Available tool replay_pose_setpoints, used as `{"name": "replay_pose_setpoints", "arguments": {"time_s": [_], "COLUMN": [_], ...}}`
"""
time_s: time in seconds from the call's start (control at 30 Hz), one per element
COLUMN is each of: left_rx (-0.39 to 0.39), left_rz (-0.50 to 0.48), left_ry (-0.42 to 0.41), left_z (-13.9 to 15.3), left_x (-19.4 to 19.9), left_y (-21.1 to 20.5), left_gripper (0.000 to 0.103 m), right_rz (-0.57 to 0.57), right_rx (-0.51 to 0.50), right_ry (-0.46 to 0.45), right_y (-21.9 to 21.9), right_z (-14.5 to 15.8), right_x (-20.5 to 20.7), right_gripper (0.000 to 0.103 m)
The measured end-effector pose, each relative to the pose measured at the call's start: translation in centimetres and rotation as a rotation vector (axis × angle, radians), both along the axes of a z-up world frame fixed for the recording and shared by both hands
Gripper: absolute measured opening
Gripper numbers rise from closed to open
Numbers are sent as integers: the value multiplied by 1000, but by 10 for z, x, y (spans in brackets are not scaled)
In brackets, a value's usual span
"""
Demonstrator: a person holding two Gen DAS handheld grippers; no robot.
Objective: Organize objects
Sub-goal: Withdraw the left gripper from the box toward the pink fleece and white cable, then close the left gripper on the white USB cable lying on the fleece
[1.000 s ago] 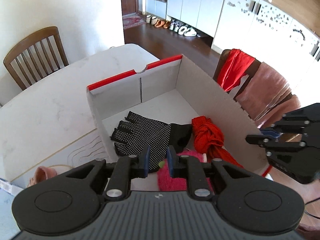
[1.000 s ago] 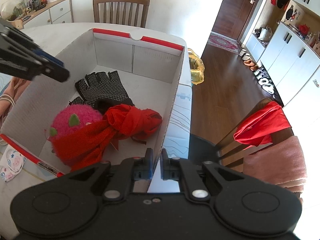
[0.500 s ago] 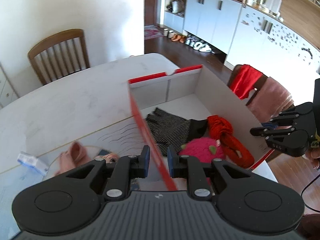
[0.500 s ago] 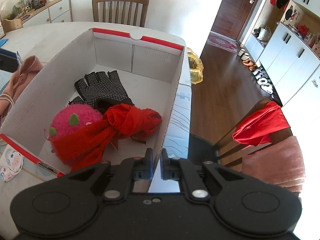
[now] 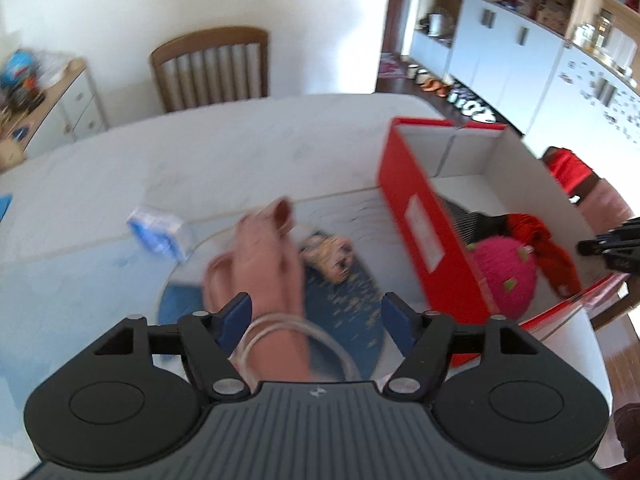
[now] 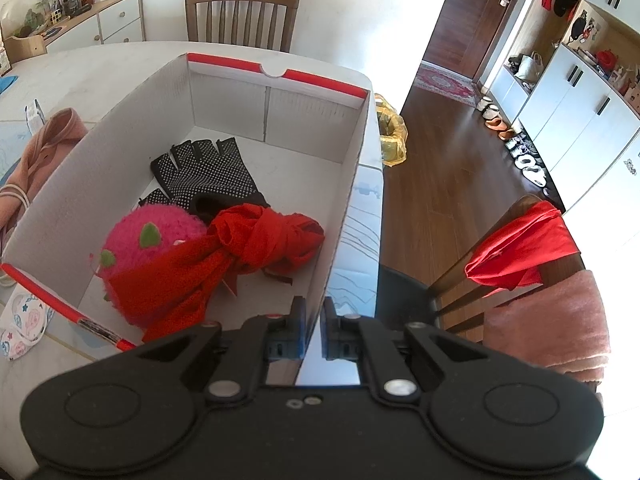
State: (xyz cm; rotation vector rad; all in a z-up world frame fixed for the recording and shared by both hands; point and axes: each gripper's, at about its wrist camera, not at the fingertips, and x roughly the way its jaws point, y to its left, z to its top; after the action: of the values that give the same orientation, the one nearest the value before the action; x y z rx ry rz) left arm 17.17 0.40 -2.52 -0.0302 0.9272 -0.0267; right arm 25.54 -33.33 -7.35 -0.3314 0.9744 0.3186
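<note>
A red cardboard box (image 5: pixel 424 220) (image 6: pixel 348 200) stands on the white table. It holds a black dotted glove (image 6: pixel 204 172), a pink fuzzy ball (image 6: pixel 148 236) (image 5: pixel 504 272) and a red scarf (image 6: pixel 256 240) (image 5: pixel 540 240). My right gripper (image 6: pixel 314 320) is shut on the box's right wall near its front corner. My left gripper (image 5: pixel 316 316) is open, left of the box, just above a pink cloth bag with white cord handles (image 5: pixel 264 256) (image 6: pixel 44 148). The bag lies between its fingers; they do not touch it.
A blue and white packet (image 5: pixel 156 232) and a small plush toy (image 5: pixel 328 256) lie by the bag on a blue round mat (image 5: pixel 344 316). A patterned pouch (image 6: pixel 20 320) lies at the box's front left. Wooden chairs (image 5: pixel 212 68) (image 6: pixel 520 248) stand around the table.
My left gripper has left the box, swung left over the pink bag and opened wide. My right gripper has stayed shut on the box wall.
</note>
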Motion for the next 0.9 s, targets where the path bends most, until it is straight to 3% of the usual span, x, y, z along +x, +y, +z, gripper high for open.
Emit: {"name": "replay_pose_setpoints", "arguments": {"time_s": [0.1,0.4,0.57,0.73,0.83,0.9], "left_rx": [-11,-2,45,3,-4,-5], "left_rz": [57,200,279,350,357,352], "left_ry": [33,121,129,123,127,130], "left_z": [-13,-61,-75,-80,-82,-83], "left_x": [-10,-27,-24,-21,-18,-16], "left_y": [16,44,50,57,58,57], "left_gripper": [78,78,78,78,77,66], "right_rz": [0,0,-1,0,-1,1], "right_rx": [-1,-2,-2,-7,-7,-9], "right_ry": [0,0,1,-1,1,1], "right_y": [0,0,0,-1,-1,-1], "right_z": [0,0,0,-1,-1,-2], "right_x": [0,-1,-1,-4,-6,-6], "right_gripper": [6,6,6,6,6,6]}}
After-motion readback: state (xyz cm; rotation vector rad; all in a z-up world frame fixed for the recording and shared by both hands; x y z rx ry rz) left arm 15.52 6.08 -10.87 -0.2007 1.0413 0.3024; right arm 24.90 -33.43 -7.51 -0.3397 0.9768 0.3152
